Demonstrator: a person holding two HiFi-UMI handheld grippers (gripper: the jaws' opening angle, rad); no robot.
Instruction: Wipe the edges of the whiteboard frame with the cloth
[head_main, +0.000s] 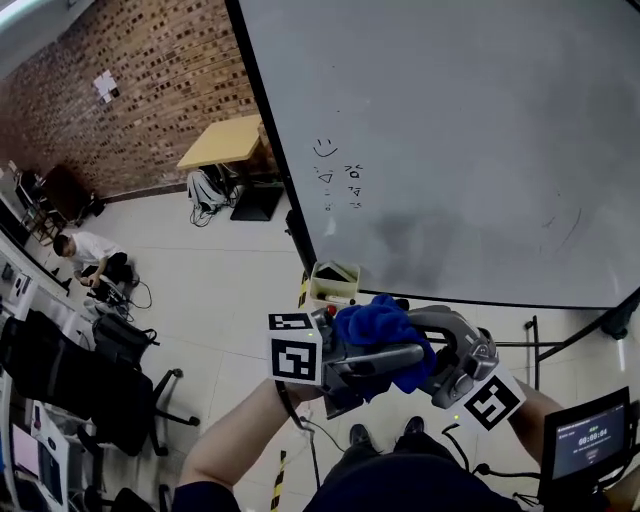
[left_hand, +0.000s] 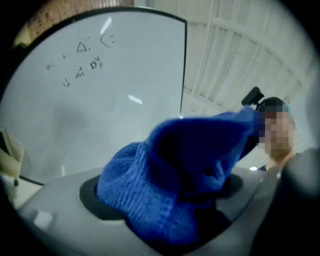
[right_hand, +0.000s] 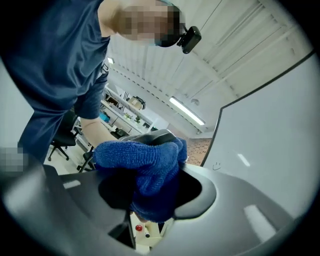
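The blue cloth (head_main: 380, 322) is bunched between my two grippers, which meet tip to tip in front of my chest, below the whiteboard (head_main: 450, 150). My left gripper (head_main: 385, 358) reaches in from the left; the cloth (left_hand: 185, 170) lies across its wide-standing jaws, which look open. Coming from the right, my right gripper (head_main: 440, 345) has its jaws shut on the cloth (right_hand: 145, 165). The board's black frame (head_main: 270, 130) runs down its left side and along the bottom edge. Neither gripper touches the board.
A cream box (head_main: 333, 283) hangs at the board's lower left corner. A wooden table (head_main: 222, 140) stands by the brick wall, a person (head_main: 90, 255) sits on the floor at the left, and office chairs (head_main: 100, 390) are nearer. A small screen (head_main: 590, 440) is at the lower right.
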